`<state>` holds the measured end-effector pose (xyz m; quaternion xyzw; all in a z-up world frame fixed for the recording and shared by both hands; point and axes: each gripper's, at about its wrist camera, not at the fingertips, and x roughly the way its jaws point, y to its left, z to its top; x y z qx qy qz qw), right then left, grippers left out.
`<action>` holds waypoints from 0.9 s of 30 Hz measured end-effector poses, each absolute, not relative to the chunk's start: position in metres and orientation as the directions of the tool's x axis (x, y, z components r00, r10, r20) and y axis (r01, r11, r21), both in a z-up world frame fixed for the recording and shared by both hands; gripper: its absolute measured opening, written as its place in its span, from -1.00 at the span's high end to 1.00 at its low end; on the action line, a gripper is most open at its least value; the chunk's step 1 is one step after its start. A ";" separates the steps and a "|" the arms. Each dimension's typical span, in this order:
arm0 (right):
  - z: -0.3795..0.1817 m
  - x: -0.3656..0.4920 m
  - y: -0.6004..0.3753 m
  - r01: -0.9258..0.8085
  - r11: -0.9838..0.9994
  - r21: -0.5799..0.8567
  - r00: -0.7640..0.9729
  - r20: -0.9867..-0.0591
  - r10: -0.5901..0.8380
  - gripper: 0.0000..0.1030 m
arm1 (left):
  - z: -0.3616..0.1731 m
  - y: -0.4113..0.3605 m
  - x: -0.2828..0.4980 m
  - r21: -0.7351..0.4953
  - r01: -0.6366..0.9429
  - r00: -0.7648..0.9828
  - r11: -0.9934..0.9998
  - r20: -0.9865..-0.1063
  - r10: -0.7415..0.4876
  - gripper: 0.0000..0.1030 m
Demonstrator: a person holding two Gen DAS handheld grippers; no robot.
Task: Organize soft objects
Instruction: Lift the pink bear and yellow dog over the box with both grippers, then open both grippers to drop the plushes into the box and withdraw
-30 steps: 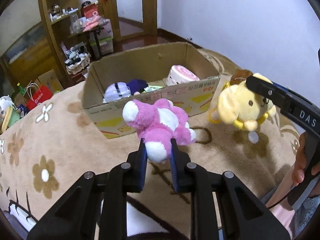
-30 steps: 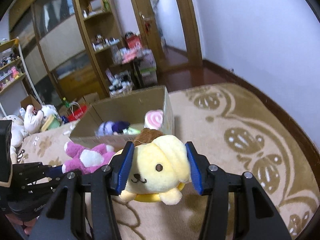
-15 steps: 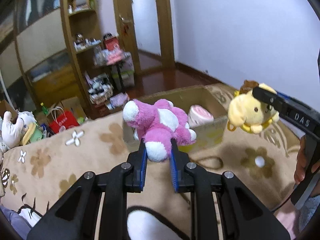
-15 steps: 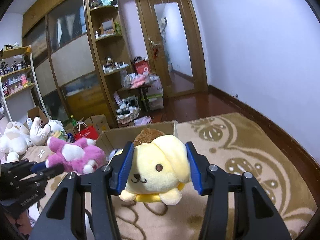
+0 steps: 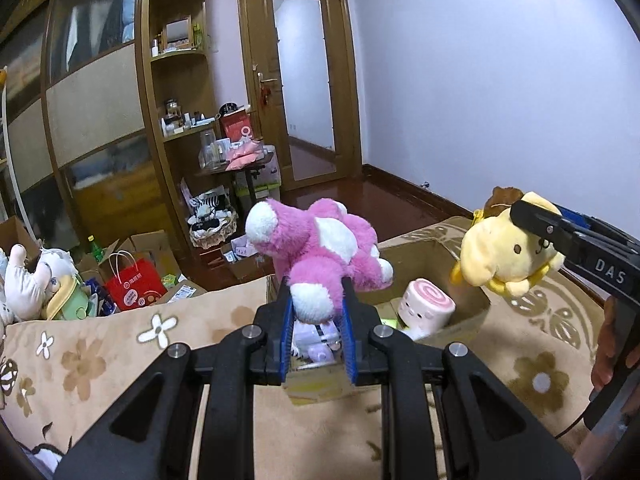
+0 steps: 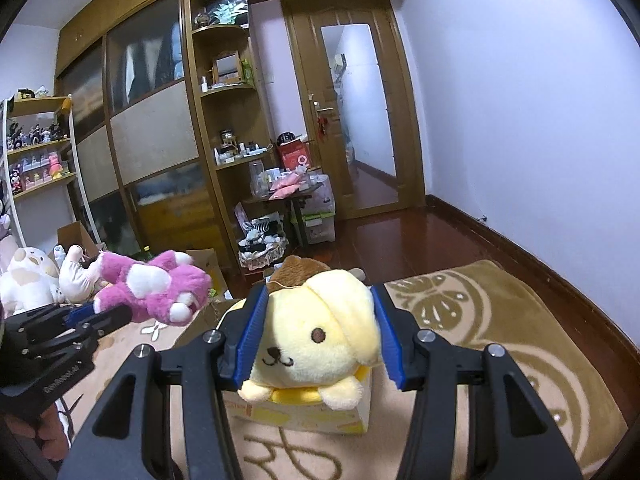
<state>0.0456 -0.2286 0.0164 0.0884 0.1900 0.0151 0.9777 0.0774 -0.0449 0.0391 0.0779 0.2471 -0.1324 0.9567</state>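
Pink and white plush, the pink bear is pinched by one white paw in the left gripper, held in the air over the near edge of the cardboard box. The right gripper squeezes the yellow dog plush at both sides of its head, above the box's right side. Inside the box lie a pink swirl roll plush and a pale purple toy, partly hidden by the left fingers. The box sits on a beige flowered rug. Far left, a red paper bag stands beside white plush toys.
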 end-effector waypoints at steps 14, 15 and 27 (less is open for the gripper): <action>-0.021 0.093 -0.216 -0.013 0.982 0.188 0.899 -0.428 0.094 -0.08 | -0.008 -0.048 0.134 0.040 0.283 0.773 0.958 -0.601 -0.203 0.61; -0.026 0.096 -0.214 -0.010 0.984 0.180 0.894 -0.440 0.090 -0.09 | -0.011 -0.048 0.136 0.037 0.284 0.766 0.958 -0.610 -0.203 0.61; -0.059 0.115 -0.216 0.017 0.981 0.191 0.851 -0.518 0.086 -0.12 | -0.039 -0.043 0.149 0.011 0.262 0.697 0.965 -0.694 -0.182 0.44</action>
